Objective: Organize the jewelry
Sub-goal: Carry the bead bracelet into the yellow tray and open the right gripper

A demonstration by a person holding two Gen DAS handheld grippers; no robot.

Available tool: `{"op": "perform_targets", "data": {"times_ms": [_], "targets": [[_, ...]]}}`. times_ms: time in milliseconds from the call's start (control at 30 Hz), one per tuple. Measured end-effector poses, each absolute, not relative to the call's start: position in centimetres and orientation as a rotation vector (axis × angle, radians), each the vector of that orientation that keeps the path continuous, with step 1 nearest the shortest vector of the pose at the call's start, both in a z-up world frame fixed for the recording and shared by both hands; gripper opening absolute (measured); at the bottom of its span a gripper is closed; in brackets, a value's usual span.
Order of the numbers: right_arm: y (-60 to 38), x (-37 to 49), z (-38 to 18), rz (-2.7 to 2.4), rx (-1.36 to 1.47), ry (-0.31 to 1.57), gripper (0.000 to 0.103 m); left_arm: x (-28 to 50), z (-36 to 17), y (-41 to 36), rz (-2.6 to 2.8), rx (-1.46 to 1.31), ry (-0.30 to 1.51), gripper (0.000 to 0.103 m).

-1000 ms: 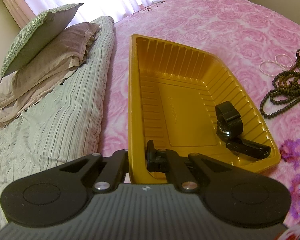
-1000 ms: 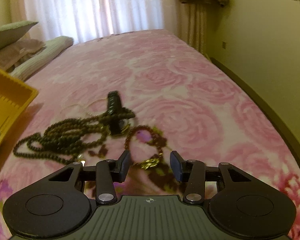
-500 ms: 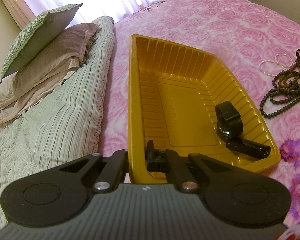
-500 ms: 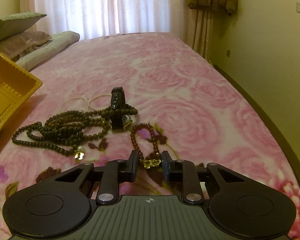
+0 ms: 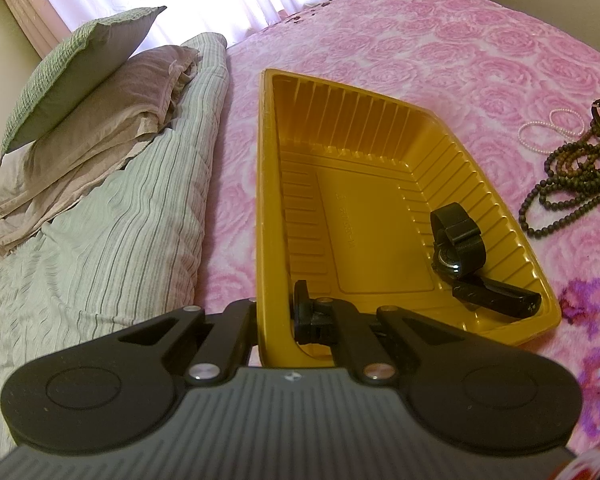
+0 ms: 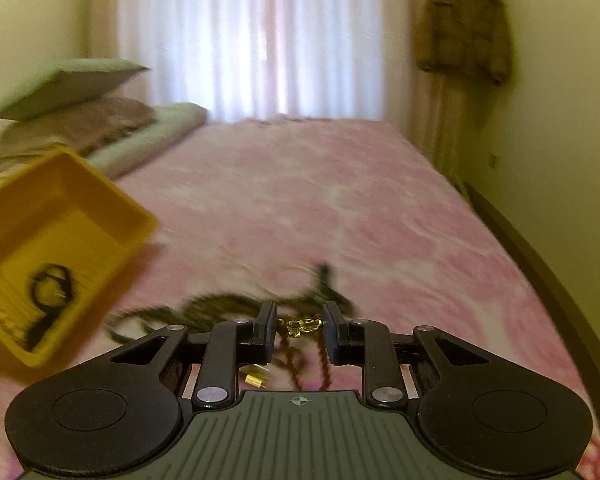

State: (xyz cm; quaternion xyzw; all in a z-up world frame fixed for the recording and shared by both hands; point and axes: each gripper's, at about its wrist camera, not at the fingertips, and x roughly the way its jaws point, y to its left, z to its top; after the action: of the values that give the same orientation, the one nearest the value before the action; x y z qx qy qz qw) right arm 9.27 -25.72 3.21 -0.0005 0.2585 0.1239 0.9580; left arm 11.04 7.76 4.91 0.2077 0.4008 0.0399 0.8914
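Note:
My left gripper (image 5: 276, 316) is shut on the near wall of the yellow tray (image 5: 268, 208), which rests on the pink bed. A black watch (image 5: 460, 248) lies in the tray's right corner. My right gripper (image 6: 299, 326) is shut on a dark red bead bracelet with a gold charm (image 6: 302, 325) and holds it above the bed; its loop hangs below the fingers. Dark bead necklaces (image 5: 572, 176) and a white pearl strand (image 5: 548, 126) lie on the bed right of the tray. The tray also shows in the right wrist view (image 6: 100, 200), which is blurred.
Pillows (image 5: 84, 92) and a striped folded quilt (image 5: 120, 232) lie left of the tray. A window with curtains (image 6: 260, 40) is behind the bed. A wall (image 6: 560, 160) runs along the bed's right side.
My right gripper closed on the red bead bracelet and lifted it off the bed, swinging left toward the tray. My left gripper and the tray have not moved.

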Motion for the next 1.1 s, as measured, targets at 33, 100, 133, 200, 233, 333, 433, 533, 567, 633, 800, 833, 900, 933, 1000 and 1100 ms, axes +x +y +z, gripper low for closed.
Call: {"op": "perform_targets", "data": {"times_ms": [33,100,133,200,233,333,433,533,567,633,800,833,900,933,1000,1100], "targets": [[-24.8,9.4,3.6,0.291,0.003,0.520,0.025,11.0,4.9,7.7,0.083,0.431,0.832,0.002],[-22.6,9.8,4.2,0.367,0.007,0.511,0.025,11.0,4.9,7.7,0.083,0.431,0.832,0.002],[-21.6,10.1,4.4,0.405,0.012,0.509,0.025,11.0,4.9,7.7,0.083,0.431,0.832,0.002],[-19.5,10.7,4.8,0.476,0.029,0.511,0.025,11.0,4.9,7.7,0.083,0.430,0.832,0.002],[-18.3,11.0,5.0,0.518,0.031,0.510,0.025,11.0,4.9,7.7,0.083,0.429,0.832,0.002],[-15.0,11.6,5.7,0.629,0.028,0.506,0.025,11.0,4.9,7.7,0.082,0.427,0.832,0.002],[-11.7,12.1,6.0,0.731,0.023,0.515,0.025,11.0,4.9,7.7,0.081,0.428,0.830,0.002],[-9.6,12.9,5.7,0.797,0.034,0.545,0.025,11.1,4.8,7.7,0.078,0.427,0.828,0.002],[-9.0,13.1,5.5,0.810,0.037,0.558,0.025,11.1,4.8,7.8,0.077,0.426,0.828,0.002],[-8.4,13.5,5.0,0.827,0.046,0.576,0.025,11.1,4.8,7.8,0.078,0.426,0.828,0.002],[-7.9,13.8,4.1,0.844,0.054,0.602,0.025,11.1,4.8,7.8,0.078,0.426,0.828,0.002],[-7.9,13.9,4.0,0.852,0.059,0.611,0.025,11.1,4.8,7.8,0.078,0.426,0.828,0.002],[-7.9,13.9,4.0,0.869,0.057,0.619,0.025,11.1,4.8,7.8,0.078,0.425,0.828,0.002],[-8.0,13.8,4.0,0.867,0.054,0.618,0.028,11.1,4.8,7.8,0.078,0.425,0.828,0.002],[-8.7,13.6,4.1,0.831,0.062,0.603,0.056,11.0,4.7,7.9,0.078,0.423,0.828,0.002],[-11.0,13.4,3.9,0.774,0.104,0.592,0.070,11.0,4.7,7.9,0.078,0.422,0.828,0.002]]}}
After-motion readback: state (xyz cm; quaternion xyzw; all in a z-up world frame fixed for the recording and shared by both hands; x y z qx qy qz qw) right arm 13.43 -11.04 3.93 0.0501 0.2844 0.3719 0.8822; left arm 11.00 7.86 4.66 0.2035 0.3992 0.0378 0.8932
